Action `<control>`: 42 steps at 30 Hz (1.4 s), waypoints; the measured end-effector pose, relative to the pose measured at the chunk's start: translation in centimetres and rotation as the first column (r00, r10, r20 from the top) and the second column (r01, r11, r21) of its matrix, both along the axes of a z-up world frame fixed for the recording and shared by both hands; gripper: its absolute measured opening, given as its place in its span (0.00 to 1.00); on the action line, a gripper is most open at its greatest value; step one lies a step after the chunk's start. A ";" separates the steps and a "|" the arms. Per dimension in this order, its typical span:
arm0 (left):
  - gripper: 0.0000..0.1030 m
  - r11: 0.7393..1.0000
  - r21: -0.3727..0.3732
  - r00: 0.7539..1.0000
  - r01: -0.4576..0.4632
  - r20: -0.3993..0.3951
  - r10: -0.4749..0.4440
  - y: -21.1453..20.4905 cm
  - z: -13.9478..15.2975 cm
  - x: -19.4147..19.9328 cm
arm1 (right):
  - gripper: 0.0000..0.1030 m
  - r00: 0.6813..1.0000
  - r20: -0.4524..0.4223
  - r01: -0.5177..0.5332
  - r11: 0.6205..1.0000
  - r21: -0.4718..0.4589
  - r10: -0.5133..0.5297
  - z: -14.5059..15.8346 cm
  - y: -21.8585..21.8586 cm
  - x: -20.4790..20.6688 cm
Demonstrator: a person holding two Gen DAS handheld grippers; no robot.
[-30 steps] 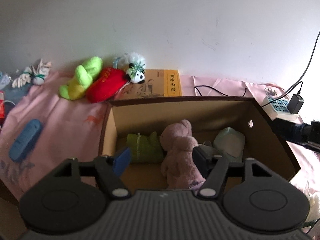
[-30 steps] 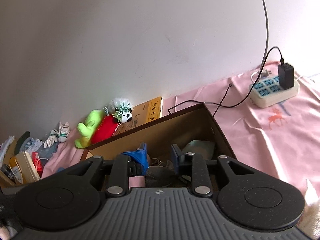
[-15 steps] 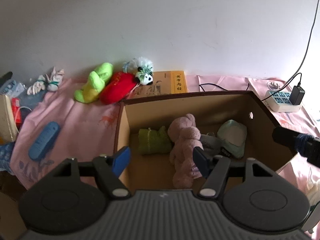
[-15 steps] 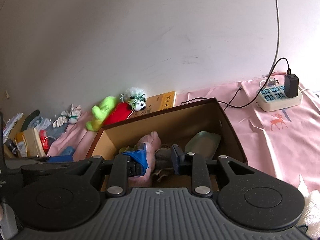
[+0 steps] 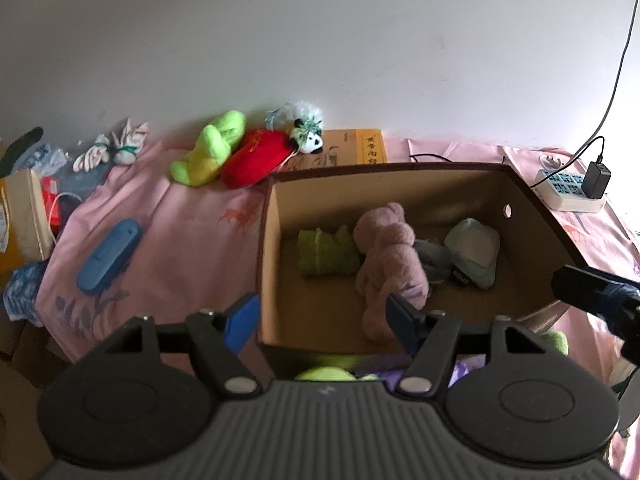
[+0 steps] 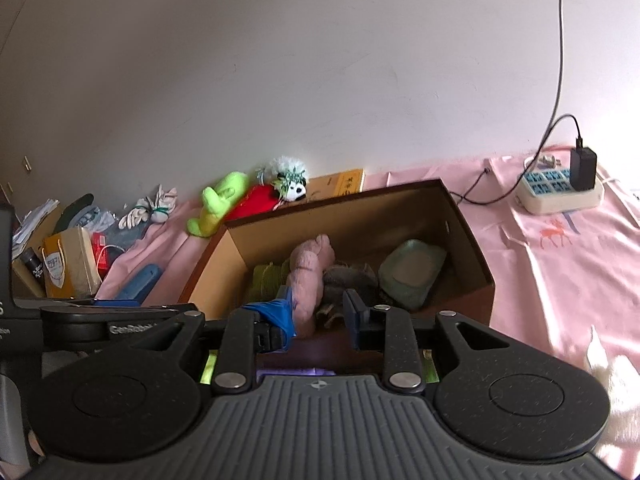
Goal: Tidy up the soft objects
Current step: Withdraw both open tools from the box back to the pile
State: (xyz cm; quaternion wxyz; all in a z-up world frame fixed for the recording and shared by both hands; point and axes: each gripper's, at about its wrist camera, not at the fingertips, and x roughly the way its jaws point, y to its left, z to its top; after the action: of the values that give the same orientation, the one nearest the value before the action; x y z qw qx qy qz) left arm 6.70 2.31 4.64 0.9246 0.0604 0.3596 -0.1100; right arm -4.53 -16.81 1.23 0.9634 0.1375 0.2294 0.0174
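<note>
A brown cardboard box [image 5: 272,208] [image 6: 468,232] stands on the pink cloth. Inside lie a pink plush bear [image 5: 390,252] [image 6: 310,272], a green soft toy [image 5: 326,252], a grey soft item [image 5: 432,258] and a pale green soft item [image 5: 474,250] [image 6: 412,272]. A lime green plush [image 5: 210,154] [image 6: 218,208], a red plush [image 5: 256,156] and a panda plush [image 5: 306,136] [image 6: 290,184] lie by the wall. My left gripper [image 5: 322,324] is open and empty over the box's near edge. My right gripper [image 6: 320,314] is open and empty above the near edge.
A yellow book [image 5: 356,152] leans behind the box. A blue case [image 5: 108,256] lies left of it. A power strip [image 5: 570,190] [image 6: 560,192] with a charger and cable sits at the right. White gloves [image 5: 114,152] and clutter lie at far left.
Both grippers have pulled back and risen from the box, so more of its inside and the cloth shows. Both remain open and empty.
</note>
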 end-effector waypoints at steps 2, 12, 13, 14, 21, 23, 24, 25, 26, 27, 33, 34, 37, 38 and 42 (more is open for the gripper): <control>0.66 1.000 0.002 1.000 -0.007 -0.002 0.007 0.6 -0.2 -0.5 | 0.10 1.000 -0.015 -0.005 1.000 0.004 0.005 -0.4 0.0 -0.3; 0.66 0.999 0.005 0.998 -0.038 -0.045 0.038 4.3 -2.2 -2.5 | 0.10 0.995 -0.081 -0.058 0.998 -0.010 0.057 -2.8 0.9 -2.3; 0.66 0.999 0.002 0.998 -0.042 -0.055 0.042 4.8 -2.6 -2.6 | 0.10 0.995 -0.084 -0.063 0.998 -0.014 0.061 -3.0 1.0 -2.5; 0.66 0.999 -0.002 0.997 -0.045 -0.064 0.045 5.2 -2.8 -2.8 | 0.11 0.994 -0.088 -0.069 0.997 -0.021 0.067 -3.2 1.1 -2.7; 0.66 0.998 -0.030 0.990 -0.058 -0.133 0.054 7.5 -4.8 -4.0 | 0.11 0.980 -0.128 -0.152 0.988 -0.008 0.150 -4.7 1.2 -4.3; 0.66 0.998 -0.025 0.988 -0.051 -0.144 0.047 7.7 -5.4 -4.4 | 0.11 0.970 -0.137 -0.201 0.980 -0.005 0.198 -5.0 1.6 -5.0; 0.66 0.999 -0.021 0.988 -0.046 -0.148 0.042 7.7 -5.7 -4.6 | 0.11 0.963 -0.144 -0.230 0.973 -0.006 0.226 -5.2 1.8 -5.2; 0.66 0.999 -0.017 0.988 -0.039 -0.153 0.036 7.7 -6.0 -4.8 | 0.11 0.955 -0.154 -0.258 0.966 -0.006 0.254 -5.4 2.1 -5.4; 0.66 0.999 -0.013 0.987 -0.031 -0.160 0.028 7.6 -6.4 -5.0 | 0.11 0.944 -0.166 -0.290 0.957 -0.006 0.285 -5.6 2.4 -5.5; 0.67 1.000 -0.008 0.986 -0.024 -0.167 0.022 7.6 -6.7 -5.2 | 0.11 0.929 -0.182 -0.328 0.945 -0.006 0.322 -5.9 2.7 -5.7; 0.67 1.000 0.014 0.977 -0.004 -0.215 0.007 7.6 -8.7 -5.8 | 0.12 0.854 -0.302 -0.473 0.873 -0.118 0.422 -8.3 5.5 -6.2; 0.67 1.000 0.015 0.975 -0.003 -0.221 0.006 7.6 -8.9 -5.8 | 0.12 0.856 -0.311 -0.470 0.872 -0.135 0.413 -8.6 5.6 -6.1; 0.67 1.000 0.009 0.973 -0.004 -0.231 0.006 7.7 -9.2 -5.8 | 0.12 0.857 -0.344 -0.453 0.878 -0.152 0.383 -9.5 5.1 -5.7; 0.67 1.000 0.008 0.973 -0.004 -0.232 0.006 7.6 -9.2 -5.8 | 0.12 0.855 -0.356 -0.451 0.879 -0.152 0.377 -9.9 4.7 -5.6; 0.67 1.000 0.006 0.973 0.003 -0.231 -0.001 7.7 -9.3 -5.8 | 0.13 0.852 -0.369 -0.457 0.873 -0.173 0.372 -10.8 4.5 -5.7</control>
State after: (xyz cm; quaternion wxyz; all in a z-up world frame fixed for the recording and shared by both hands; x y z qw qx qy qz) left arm 0.90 9.99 -4.68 0.8762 0.0503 0.4651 -0.1162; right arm -10.19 -12.32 -9.60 0.8948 -0.0396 0.4093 0.1739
